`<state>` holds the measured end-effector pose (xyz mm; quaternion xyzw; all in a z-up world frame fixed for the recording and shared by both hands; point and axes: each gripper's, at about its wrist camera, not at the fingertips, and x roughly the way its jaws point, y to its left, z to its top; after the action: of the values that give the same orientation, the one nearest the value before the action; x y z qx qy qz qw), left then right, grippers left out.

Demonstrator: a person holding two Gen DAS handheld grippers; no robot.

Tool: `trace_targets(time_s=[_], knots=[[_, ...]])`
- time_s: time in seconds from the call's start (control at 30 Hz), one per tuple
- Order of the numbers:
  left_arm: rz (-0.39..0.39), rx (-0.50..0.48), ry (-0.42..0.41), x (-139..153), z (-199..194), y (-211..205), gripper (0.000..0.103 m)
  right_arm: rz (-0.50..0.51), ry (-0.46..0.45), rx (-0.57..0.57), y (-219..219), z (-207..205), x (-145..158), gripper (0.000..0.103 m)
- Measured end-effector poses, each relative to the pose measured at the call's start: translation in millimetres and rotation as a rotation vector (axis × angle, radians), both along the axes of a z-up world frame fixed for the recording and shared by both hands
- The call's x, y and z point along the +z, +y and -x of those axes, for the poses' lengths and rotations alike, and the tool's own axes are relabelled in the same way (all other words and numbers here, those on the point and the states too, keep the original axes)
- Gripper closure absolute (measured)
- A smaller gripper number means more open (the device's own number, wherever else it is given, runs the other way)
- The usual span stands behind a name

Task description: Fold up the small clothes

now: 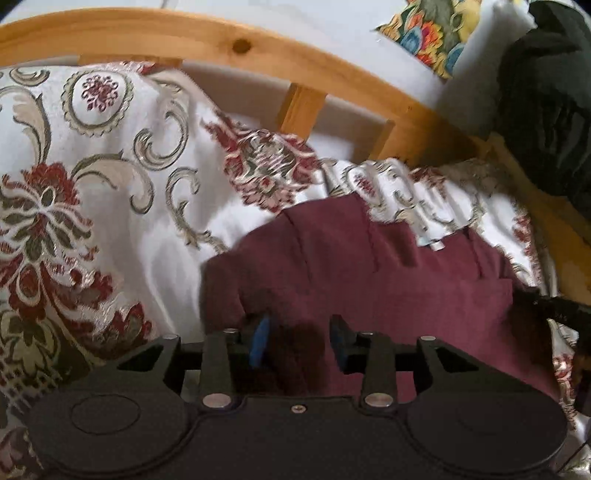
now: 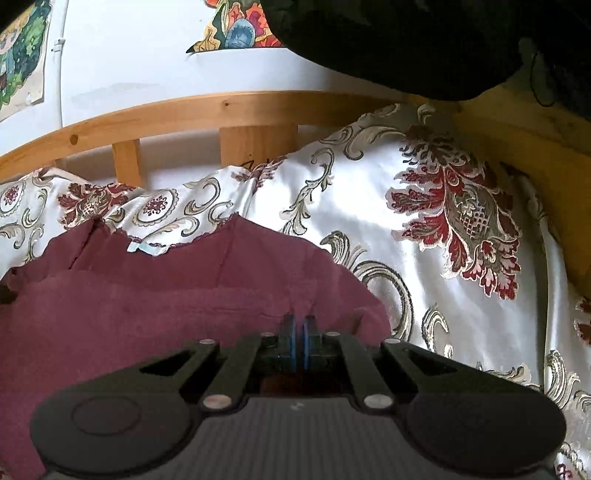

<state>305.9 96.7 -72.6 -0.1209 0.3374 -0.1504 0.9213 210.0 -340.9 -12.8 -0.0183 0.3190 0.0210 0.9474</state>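
Observation:
A maroon garment [image 1: 369, 266] lies on the white floral bedspread [image 1: 110, 177], with a folded layer on top and a small light label at its neckline. My left gripper [image 1: 299, 339] is open right over the garment's near left part, blue pads apart. In the right wrist view the same garment [image 2: 166, 295] fills the lower left. My right gripper [image 2: 299, 343] is shut, its blue pads [image 2: 293, 343] close together at the garment's near right edge; I cannot see fabric between them.
A curved wooden bed rail [image 1: 258, 55] with slats runs behind the bedspread; it also shows in the right wrist view [image 2: 221, 110]. A dark black bundle [image 1: 546, 110] sits at the far right corner. Colourful pictures [image 2: 236, 26] hang on the white wall.

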Motion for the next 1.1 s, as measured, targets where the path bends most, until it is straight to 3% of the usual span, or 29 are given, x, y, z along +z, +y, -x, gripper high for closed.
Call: trace_targets(time_s=[0.1,0.27,0.43,0.5,0.57,0.63,0.7,0.8,0.97,1.03,1.1], knots=[[-0.016,0.018,-0.002,0,0,0,0.063,0.004,0.001,0.004,1,0,0,0.098],[-0.034,0.027,0.009,0,-3,-1,0.054,0.002,0.011,-0.003,0,-1,-2,0.097],[-0.055,0.013,0.026,-3,-5,-4,0.054,-0.01,0.03,-0.01,-1,-4,-6,0.087],[-0.046,0.02,0.029,-3,-6,-2,0.058,-0.017,0.037,-0.008,-1,-6,-6,0.076],[-0.037,0.022,0.023,-4,-6,0,0.087,-0.029,0.042,-0.004,-1,-7,-8,0.071],[-0.009,0.015,-0.005,-3,-3,0,0.096,-0.028,0.045,0.0,1,-9,-8,0.076],[-0.007,0.021,-0.063,2,3,-1,0.098,-0.021,0.041,0.008,3,-9,-8,0.097],[-0.008,0.035,-0.181,16,14,0,0.098,0.029,0.005,0.016,8,-6,-3,0.097],[-0.012,0.079,-0.348,38,28,5,0.098,0.092,-0.144,0.002,16,7,20,0.097],[-0.027,0.08,-0.358,38,26,3,0.098,0.118,-0.172,-0.006,19,7,24,0.097],[-0.049,0.079,-0.304,29,18,1,0.098,0.128,-0.146,-0.004,20,0,21,0.097]])
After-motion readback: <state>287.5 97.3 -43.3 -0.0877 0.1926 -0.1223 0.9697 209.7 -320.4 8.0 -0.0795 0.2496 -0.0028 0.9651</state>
